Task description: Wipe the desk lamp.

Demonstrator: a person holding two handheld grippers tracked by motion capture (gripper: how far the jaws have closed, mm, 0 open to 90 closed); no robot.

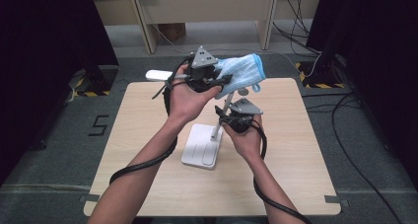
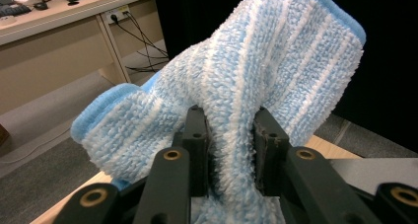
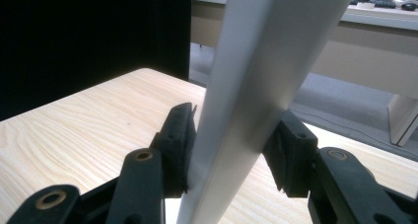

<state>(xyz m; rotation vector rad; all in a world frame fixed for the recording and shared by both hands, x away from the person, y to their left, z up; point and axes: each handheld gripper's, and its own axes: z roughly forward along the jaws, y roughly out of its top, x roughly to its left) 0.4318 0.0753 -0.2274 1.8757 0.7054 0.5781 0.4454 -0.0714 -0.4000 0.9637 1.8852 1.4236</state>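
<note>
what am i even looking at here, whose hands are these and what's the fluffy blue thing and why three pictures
A person stands at a wooden table, holding a hand-held claw tool in each hand; there is no robot arm. The high view looks down from above. The other two pictures come from small cameras riding on each claw, looking along its two black jaws.

The left claw is shut on a fluffy blue-and-white striped mop cloth, raised above the table. The right claw is shut on the slanted grey pole of a white flat mop base that lies on the table. A small white object lies at the table's far edge; I cannot tell what it is.
</note>
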